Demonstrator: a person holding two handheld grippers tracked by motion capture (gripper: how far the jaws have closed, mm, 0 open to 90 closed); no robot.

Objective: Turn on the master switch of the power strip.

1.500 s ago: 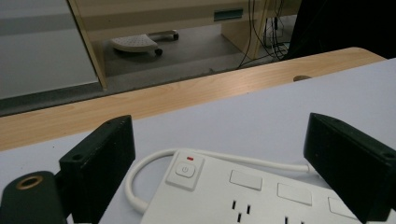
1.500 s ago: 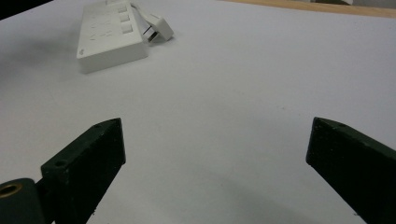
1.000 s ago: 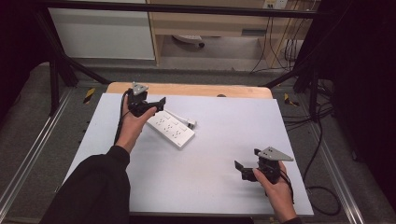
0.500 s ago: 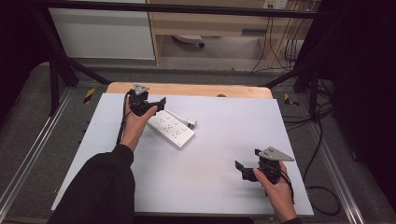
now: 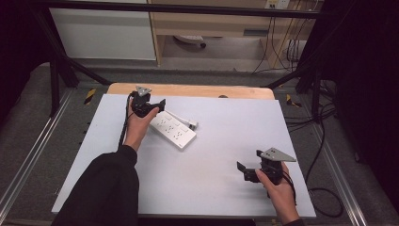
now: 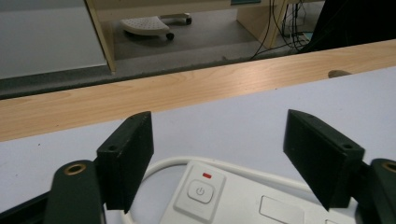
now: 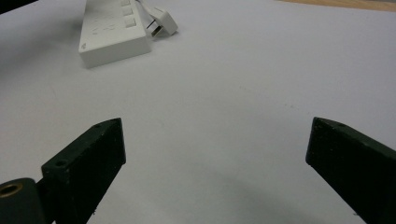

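Over the switch end of the white plastic power strip (image 6: pixel 243 198), the left hand-held gripper (image 6: pixel 224 154) has been closing, jaws apart, nothing clamped; grasp pending. Right hand-held gripper (image 7: pixel 215 163) idles, jaws apart.

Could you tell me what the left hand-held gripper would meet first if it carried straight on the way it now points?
Probably the switch end of the white power strip, which lies between the open jaws of the left hand-held gripper; depth is hard to judge.
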